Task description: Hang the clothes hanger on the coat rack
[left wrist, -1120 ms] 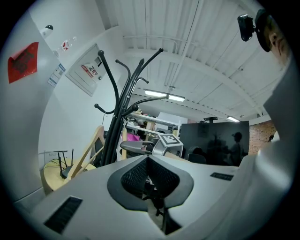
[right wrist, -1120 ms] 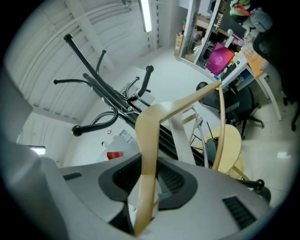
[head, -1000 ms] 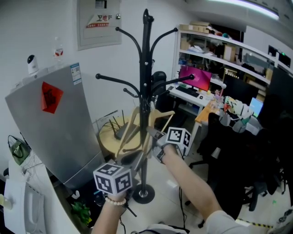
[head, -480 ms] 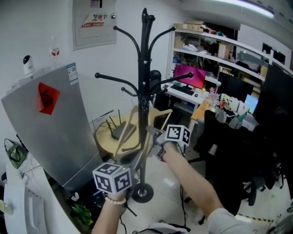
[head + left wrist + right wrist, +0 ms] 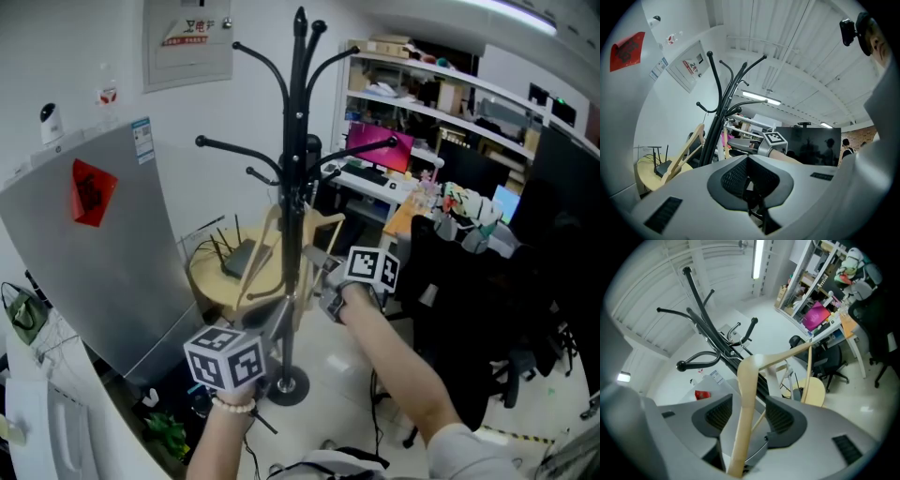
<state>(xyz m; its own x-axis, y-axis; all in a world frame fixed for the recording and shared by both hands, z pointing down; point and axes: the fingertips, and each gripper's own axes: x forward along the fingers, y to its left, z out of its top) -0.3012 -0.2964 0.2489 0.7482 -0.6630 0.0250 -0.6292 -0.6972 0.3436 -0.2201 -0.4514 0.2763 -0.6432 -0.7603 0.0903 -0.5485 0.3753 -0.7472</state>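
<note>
Though close against the pole, clothes hanger (image 5: 255, 262): shows no sure rest on any peg; pale wood, tilted, in front of the pole's lower half, with its metal hook up beside the lower pegs.
Coat rack (image 5: 298, 112): black, upright on a round foot (image 5: 286, 384) on the floor; bears curved pegs at two heights.
Right gripper (image 5: 314, 264): reaches in from the right at the hanger's level, marker cube towards the person; fingers (image 5: 785, 416) spread, with one wooden arm of the hanger (image 5: 745, 404) running up between them and a gap on either side; not pinching it as far as the right gripper view shows.
Left gripper (image 5: 279, 326): sits lower and nearer the person, pointing up towards the hanger's bottom bar; fingers (image 5: 733, 176) pressed together with nothing between them; hanger (image 5: 684, 152) off to the left of them, apart.
Round surface (image 5: 211, 286): pale wood, just behind the rack; carries a black router (image 5: 239, 260) with its antennas up.
Grey panel (image 5: 112, 272): stands at the left, leaning; bears a red sticker (image 5: 91, 192).
Pink screen (image 5: 380, 142): sits on a desk behind the rack, under cluttered shelves.
Black chair (image 5: 450, 281): stands at the right, near the desk.
</note>
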